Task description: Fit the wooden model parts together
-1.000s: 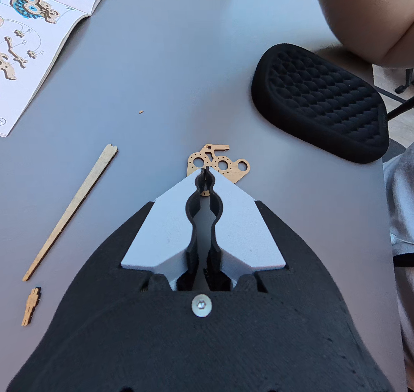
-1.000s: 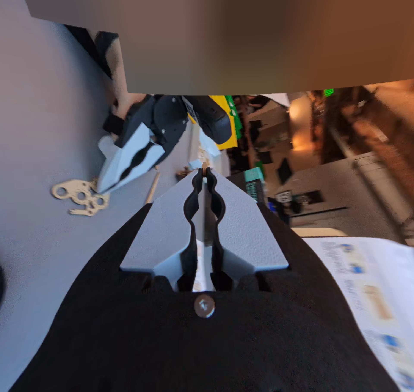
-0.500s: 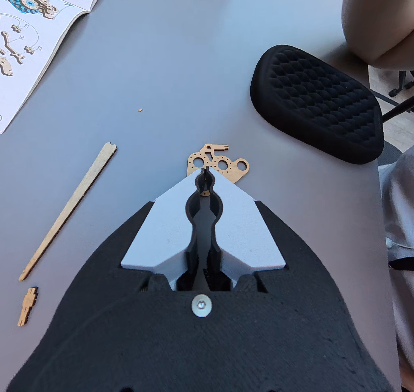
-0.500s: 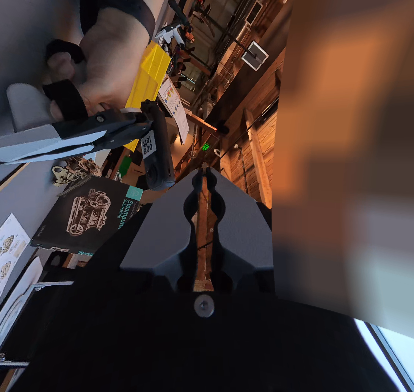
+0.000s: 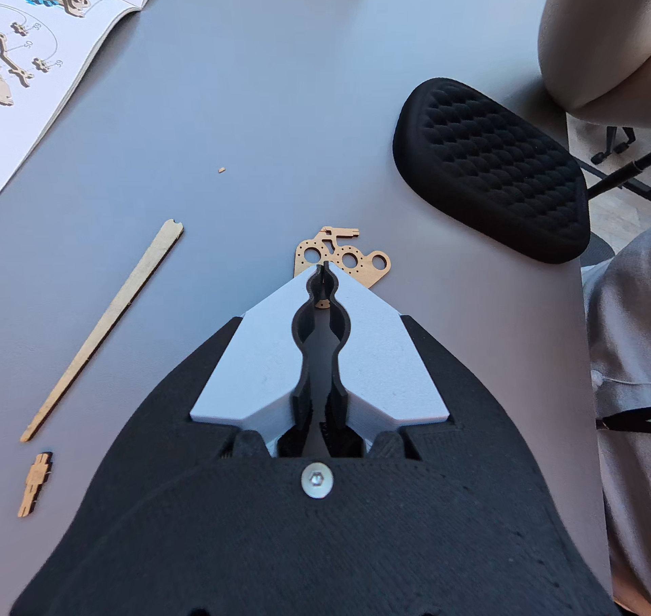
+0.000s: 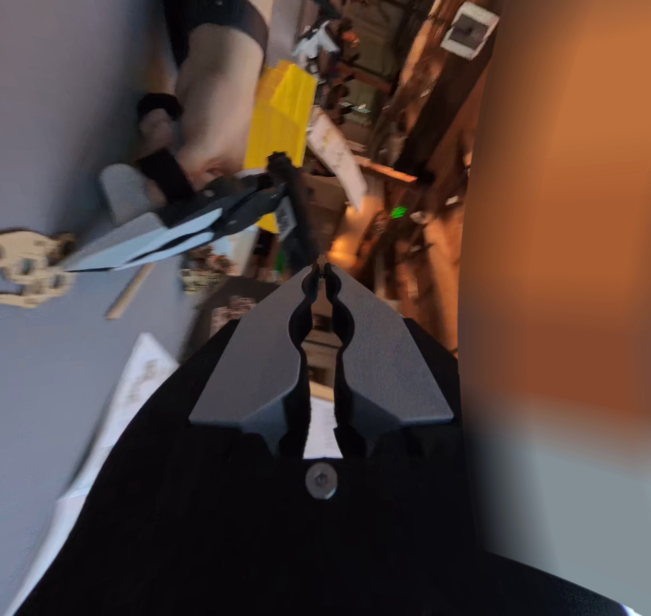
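Pinning the plate (image 5: 343,259) flat on the table (image 5: 281,106), the left gripper (image 5: 323,268) had its tips together, while the right gripper (image 6: 321,270), raised, pinched a tiny peg (image 6: 321,261), so nothing looked joined yet.

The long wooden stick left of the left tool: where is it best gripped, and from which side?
Probably the wider, notched half of the long wooden stick, from straight above, closing across its width. It lies flat on the table, so only its thin long edges are free; the near end tapers to a point.
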A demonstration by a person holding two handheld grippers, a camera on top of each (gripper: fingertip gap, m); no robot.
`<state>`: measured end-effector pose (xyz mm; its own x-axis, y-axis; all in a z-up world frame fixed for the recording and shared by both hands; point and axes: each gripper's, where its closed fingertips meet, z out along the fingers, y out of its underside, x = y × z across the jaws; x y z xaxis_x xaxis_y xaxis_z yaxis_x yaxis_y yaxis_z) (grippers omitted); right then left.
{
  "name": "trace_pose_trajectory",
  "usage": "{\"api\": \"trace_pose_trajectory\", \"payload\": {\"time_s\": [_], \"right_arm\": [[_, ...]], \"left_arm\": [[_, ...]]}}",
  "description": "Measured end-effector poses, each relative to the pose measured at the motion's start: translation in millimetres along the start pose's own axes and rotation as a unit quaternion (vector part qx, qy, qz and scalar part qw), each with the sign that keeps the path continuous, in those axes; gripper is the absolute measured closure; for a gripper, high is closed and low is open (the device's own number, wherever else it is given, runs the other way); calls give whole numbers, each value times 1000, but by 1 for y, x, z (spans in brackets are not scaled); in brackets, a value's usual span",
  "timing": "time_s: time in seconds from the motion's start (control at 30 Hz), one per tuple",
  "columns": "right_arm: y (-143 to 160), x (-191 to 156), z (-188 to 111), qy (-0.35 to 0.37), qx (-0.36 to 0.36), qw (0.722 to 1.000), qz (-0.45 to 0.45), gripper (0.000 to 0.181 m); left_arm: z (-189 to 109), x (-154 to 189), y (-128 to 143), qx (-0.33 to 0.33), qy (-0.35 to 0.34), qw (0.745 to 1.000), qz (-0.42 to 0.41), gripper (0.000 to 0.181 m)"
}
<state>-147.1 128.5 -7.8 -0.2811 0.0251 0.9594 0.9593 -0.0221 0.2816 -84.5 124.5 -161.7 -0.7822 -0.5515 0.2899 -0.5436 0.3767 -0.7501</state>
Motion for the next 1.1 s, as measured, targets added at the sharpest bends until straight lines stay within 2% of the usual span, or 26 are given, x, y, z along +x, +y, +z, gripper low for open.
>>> {"api": "trace_pose_trajectory", "payload": {"time_s": [0.03, 0.07, 0.1, 0.17, 0.2, 0.23, 0.27, 0.3, 0.37, 0.4, 0.47, 0.53, 0.77, 1.1], "right_arm": [[18, -25, 3, -77, -7, 992, 104, 180], [32, -53, 4, -162, -10, 960, 230, 180], [39, -79, 1, -246, -7, 900, 358, 180], [51, -99, 3, -313, -23, 765, 562, 180], [47, -104, 2, -351, -16, 708, 612, 180], [48, -113, 1, -379, -31, 677, 630, 180], [49, -124, -2, -413, -55, 667, 618, 180], [50, -133, -4, -435, -75, 669, 598, 180], [34, -143, -13, -499, -77, 641, 578, 180], [29, -147, -14, -515, -81, 635, 570, 180], [29, -156, -12, -526, -104, 644, 546, 180], [27, -161, -15, -548, -117, 639, 528, 180], [27, -164, -15, -562, -122, 643, 506, 180], [29, -166, -15, -562, -120, 666, 476, 180]], "left_arm": [[0, 0, 0, 0, 0, 1000, 0, 181], [0, 0, 0, 0, -1, 1000, 0, 181], [0, 0, 0, 0, -2, 1000, 0, 181], [1, -1, -1, 1, -7, 1000, 0, 181], [1, -2, -1, 2, -10, 1000, 2, 181], [0, -1, -2, 4, -11, 1000, 8, 181], [0, 1, -4, 10, -9, 1000, 15, 181], [-2, 3, -7, 18, -7, 1000, 22, 181], [-3, 3, -12, 32, -10, 999, 26, 181], [-3, 4, -14, 35, -7, 999, 27, 181], [-1, 4, -13, 33, -4, 999, 25, 181], [2, 4, -10, 21, -5, 999, 28, 181], [8, 4, -5, -5, -23, 998, 57, 180], [8, 4, -5, -6, -3, 999, 35, 181]]}}
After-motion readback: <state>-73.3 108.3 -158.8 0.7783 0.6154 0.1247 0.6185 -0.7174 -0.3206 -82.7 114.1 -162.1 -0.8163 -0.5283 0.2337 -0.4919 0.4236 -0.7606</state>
